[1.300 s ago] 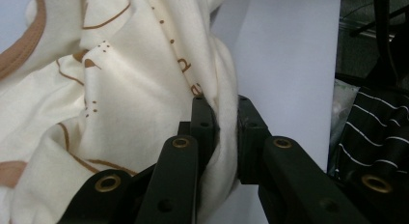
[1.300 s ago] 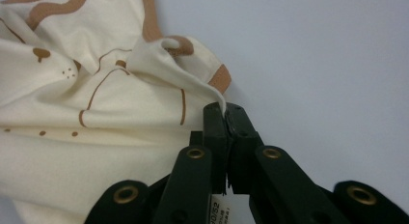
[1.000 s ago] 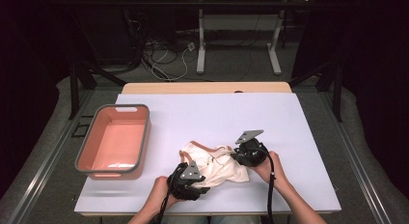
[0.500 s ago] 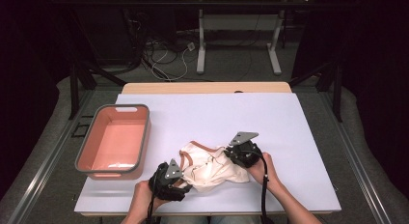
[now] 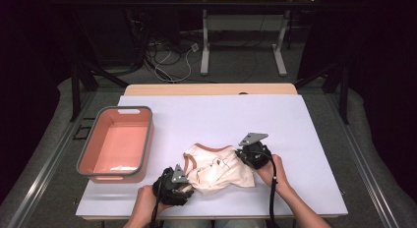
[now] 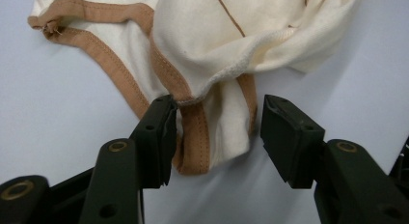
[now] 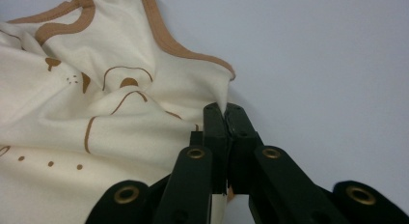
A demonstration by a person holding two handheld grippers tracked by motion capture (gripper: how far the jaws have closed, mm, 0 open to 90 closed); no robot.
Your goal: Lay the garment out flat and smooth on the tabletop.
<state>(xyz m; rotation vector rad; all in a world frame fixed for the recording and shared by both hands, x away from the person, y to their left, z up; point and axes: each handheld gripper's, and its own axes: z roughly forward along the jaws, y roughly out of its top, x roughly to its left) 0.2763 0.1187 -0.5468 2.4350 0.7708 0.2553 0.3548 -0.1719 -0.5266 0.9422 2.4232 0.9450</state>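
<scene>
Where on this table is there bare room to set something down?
Free: the table between the pink bin and far edge, and right of the right gripper. Crowded: the near middle, where the garment lies between both grippers.

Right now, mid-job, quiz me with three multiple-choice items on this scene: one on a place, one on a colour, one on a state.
1. Where does the pink bin stand relative to the garment?
A. To its left
B. To its right
C. Under it

2. What colour is the garment's trim?
A. Blue
B. Brown
C. Green

3. How does the right hand-held gripper stand?
A. Wide open above the table
B. Shut on the garment
C. Shut on the bin's rim

Answers:
1. A: in the high view the bin sits on the left part of the table, apart from the cloth.
2. B: brown binding edges the cream fabric.
3. B: its jaws pinch a fold of fabric in the right gripper view.
</scene>
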